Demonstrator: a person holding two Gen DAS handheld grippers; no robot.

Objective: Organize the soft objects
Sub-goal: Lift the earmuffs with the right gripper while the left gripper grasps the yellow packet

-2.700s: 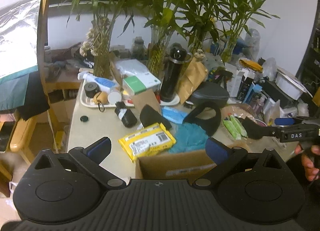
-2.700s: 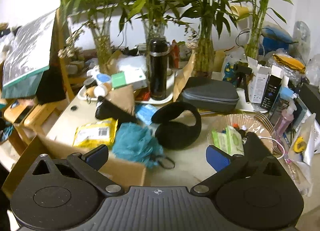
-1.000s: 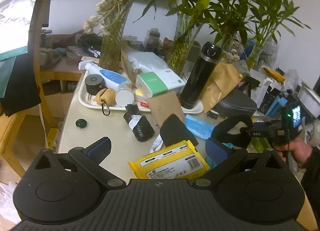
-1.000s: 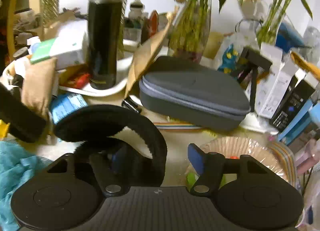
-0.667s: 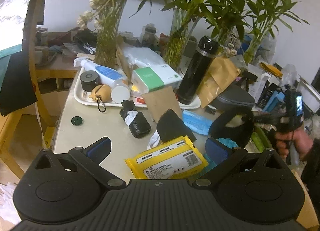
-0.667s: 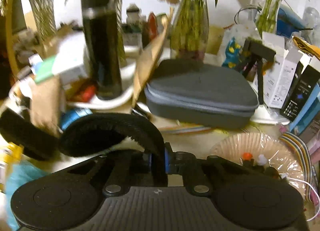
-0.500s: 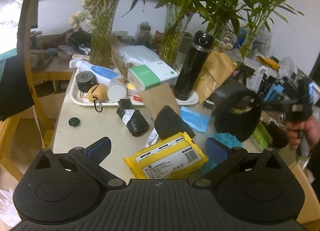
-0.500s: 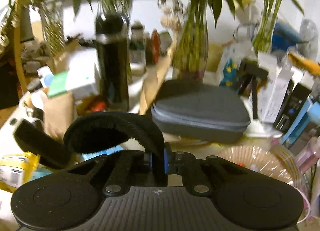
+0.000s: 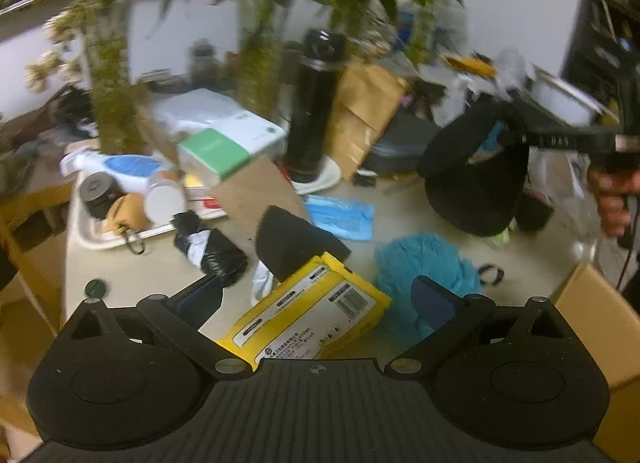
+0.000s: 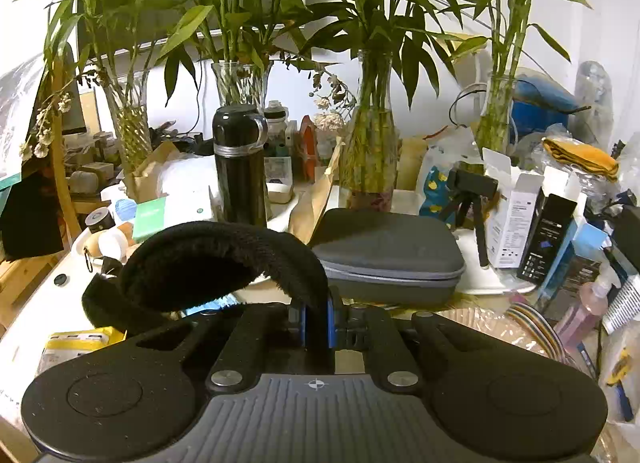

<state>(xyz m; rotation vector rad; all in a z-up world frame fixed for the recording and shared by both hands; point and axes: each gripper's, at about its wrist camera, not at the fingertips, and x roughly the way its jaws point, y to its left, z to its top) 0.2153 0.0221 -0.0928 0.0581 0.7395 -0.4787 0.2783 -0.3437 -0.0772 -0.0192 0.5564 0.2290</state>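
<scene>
My right gripper [image 10: 316, 329] is clamped on the black earmuffs [image 10: 224, 259], lifted off the table. My left gripper [image 9: 316, 299] is apart, a yellow pack [image 9: 308, 315] just ahead between its fingers.

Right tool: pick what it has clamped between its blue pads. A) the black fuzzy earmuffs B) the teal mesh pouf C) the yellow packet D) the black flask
A: in the right wrist view the right tool is shut on the band of the black fuzzy earmuffs, while the yellow packet, teal mesh pouf and black flask sit on the table.
</scene>
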